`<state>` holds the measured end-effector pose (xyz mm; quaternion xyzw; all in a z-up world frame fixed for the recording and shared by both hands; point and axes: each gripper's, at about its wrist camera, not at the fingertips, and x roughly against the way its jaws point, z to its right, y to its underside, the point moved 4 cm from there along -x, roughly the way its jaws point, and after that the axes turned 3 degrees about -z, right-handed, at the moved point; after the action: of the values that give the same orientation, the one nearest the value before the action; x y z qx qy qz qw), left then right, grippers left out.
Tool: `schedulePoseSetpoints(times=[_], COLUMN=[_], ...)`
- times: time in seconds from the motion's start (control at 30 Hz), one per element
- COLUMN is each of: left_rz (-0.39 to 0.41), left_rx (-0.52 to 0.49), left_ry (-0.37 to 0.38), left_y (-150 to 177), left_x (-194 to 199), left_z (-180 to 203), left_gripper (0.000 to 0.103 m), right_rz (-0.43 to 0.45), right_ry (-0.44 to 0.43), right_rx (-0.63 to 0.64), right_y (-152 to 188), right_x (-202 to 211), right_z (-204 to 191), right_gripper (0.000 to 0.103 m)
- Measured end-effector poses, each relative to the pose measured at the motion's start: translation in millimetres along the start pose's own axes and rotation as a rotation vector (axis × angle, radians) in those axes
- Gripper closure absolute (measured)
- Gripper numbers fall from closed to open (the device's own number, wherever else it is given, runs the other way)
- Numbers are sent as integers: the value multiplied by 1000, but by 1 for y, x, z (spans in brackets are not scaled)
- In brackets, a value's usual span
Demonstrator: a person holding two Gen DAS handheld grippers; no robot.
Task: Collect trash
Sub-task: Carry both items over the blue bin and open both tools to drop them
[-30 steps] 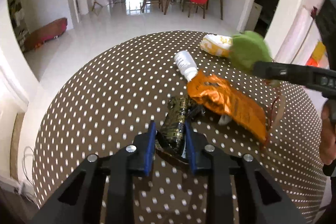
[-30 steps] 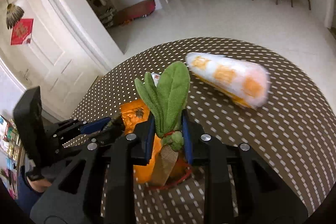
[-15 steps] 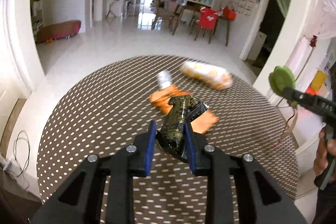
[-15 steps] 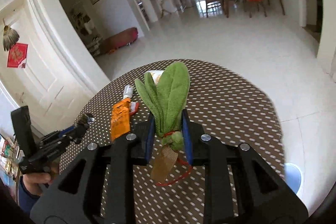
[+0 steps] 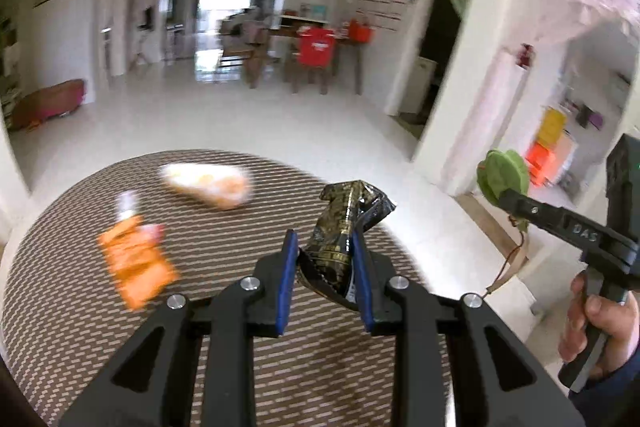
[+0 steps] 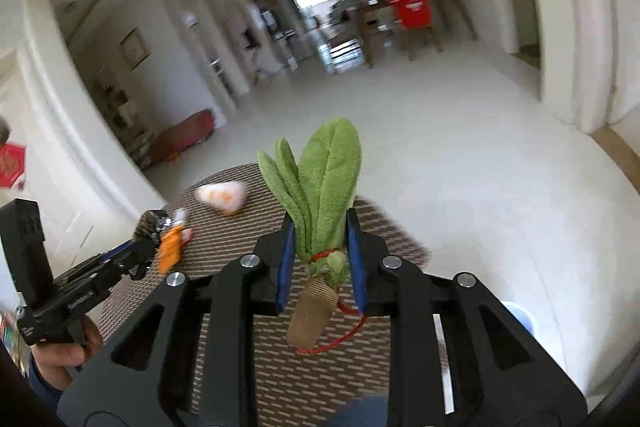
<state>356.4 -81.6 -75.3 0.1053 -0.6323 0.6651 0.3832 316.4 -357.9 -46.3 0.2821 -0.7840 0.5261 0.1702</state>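
Note:
My left gripper [image 5: 325, 255] is shut on a crumpled black-and-gold wrapper [image 5: 346, 217], held up above the round dotted table [image 5: 80, 327]. My right gripper [image 6: 318, 247] is shut on a green plush leaf toy [image 6: 324, 187] with a tan tag and red string, lifted past the table's right edge. On the table lie an orange packet [image 5: 134, 267], a small white bottle [image 5: 127, 205] and a white-and-orange bag [image 5: 208, 185]. The left view shows the right gripper [image 5: 502, 195] with the plush toy [image 5: 504, 175] at the right; the right view shows the left gripper [image 6: 150, 233] at the left.
A hand [image 5: 596, 327] grips the right tool's handle. White tiled floor [image 5: 240, 123] surrounds the table. A blue-white round bin [image 6: 518, 319] stands on the floor at the lower right. A dining table with chairs [image 5: 316, 55] stands far back.
Both grippers have risen and swung right, away from the table, each still carrying its item. The wrapper left the tabletop, and the table's items now lie farther left and lower in view.

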Motion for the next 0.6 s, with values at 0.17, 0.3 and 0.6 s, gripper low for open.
schedulePoseSetpoints(times=[0.17, 0.3, 0.6], left_rz=[-59, -139, -300], left_rx=[-95, -130, -193], left_ry=[115, 192, 241], left_y=[2, 16, 52], left_x=[-35, -74, -151], left_z=[79, 131, 198], left_gripper=[77, 77, 77], right_rz=[1, -38, -184], right_ry=[129, 200, 276], right_rx=[-128, -217, -367], right_y=[15, 40, 101], right_x=[20, 21, -19], right_z=[89, 147, 243], right_gripper=[79, 79, 77])
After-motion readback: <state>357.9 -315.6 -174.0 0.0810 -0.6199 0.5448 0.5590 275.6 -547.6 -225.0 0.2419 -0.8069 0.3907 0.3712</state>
